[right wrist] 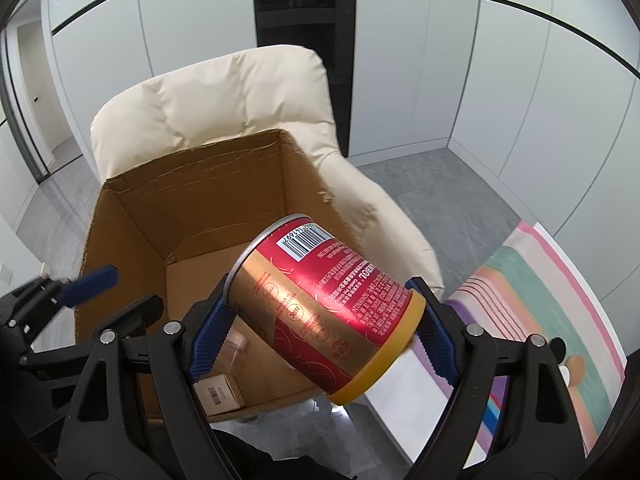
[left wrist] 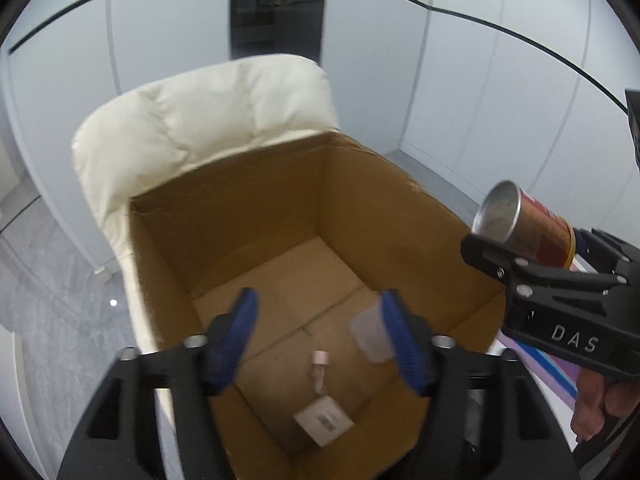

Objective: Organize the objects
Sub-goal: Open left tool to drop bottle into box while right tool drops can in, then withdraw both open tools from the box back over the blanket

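Note:
An open cardboard box (left wrist: 400, 208) (right wrist: 132, 236) sits on a cream armchair (left wrist: 200, 120) (right wrist: 224, 96). Inside lie a clear plastic cup (left wrist: 370, 332) on its side, a small pink-capped bottle (left wrist: 319, 370) and a small white carton (left wrist: 323, 420) (right wrist: 218, 394). My left gripper (left wrist: 320, 340) is open and empty above the box interior; it shows at the left of the right wrist view (right wrist: 86, 280). My right gripper (right wrist: 320, 336) is shut on a red and gold can (right wrist: 324, 308) (left wrist: 524, 224) with a yellow lid, held tilted over the box's right rim.
A striped, multicoloured cloth (right wrist: 548, 308) covers a surface to the right of the chair, with small round things (right wrist: 568, 364) on it. White wall panels (right wrist: 420, 60) and a dark cabinet (right wrist: 304, 8) stand behind. Grey floor (left wrist: 52, 280) lies to the left.

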`<action>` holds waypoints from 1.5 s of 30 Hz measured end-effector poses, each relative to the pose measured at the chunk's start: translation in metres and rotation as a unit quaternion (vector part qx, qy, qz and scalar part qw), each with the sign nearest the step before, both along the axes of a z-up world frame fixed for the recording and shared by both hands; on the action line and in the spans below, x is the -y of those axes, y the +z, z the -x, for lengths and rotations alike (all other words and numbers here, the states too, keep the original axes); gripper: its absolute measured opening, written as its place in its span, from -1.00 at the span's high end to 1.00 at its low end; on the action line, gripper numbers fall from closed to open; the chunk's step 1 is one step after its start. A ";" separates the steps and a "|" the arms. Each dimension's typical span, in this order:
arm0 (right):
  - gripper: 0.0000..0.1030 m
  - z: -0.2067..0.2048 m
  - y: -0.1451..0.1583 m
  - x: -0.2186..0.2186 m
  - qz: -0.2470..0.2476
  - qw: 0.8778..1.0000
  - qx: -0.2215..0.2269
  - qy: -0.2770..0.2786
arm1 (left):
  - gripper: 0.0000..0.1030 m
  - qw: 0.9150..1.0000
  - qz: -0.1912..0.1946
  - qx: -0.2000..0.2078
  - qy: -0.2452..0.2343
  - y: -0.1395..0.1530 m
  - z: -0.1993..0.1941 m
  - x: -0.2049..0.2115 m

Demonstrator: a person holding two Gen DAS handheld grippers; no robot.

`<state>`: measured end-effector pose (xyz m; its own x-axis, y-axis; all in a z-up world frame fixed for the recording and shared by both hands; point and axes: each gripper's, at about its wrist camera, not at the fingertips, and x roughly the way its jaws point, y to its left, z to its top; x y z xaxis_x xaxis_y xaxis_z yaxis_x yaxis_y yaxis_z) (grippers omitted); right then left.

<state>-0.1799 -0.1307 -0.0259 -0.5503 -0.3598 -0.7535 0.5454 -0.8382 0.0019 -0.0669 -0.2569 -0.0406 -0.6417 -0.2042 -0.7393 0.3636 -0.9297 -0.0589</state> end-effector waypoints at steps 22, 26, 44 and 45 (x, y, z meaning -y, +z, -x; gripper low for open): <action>-0.94 0.006 -0.004 0.005 -0.006 1.000 0.005 -0.020 | -1.00 0.997 0.041 -0.012 0.061 0.004 -0.008 0.018; -1.00 0.009 -0.004 -0.008 -0.008 0.999 0.004 -0.036 | -1.00 0.998 0.036 -0.012 0.050 0.004 -0.002 0.009; -1.00 0.019 -0.002 -0.079 -0.002 0.996 0.007 -0.091 | -1.00 0.999 0.033 -0.020 -0.008 0.005 0.029 -0.047; -1.00 0.019 -0.002 -0.082 -0.003 0.996 0.007 -0.094 | -1.00 0.999 0.033 -0.020 -0.011 0.005 0.029 -0.050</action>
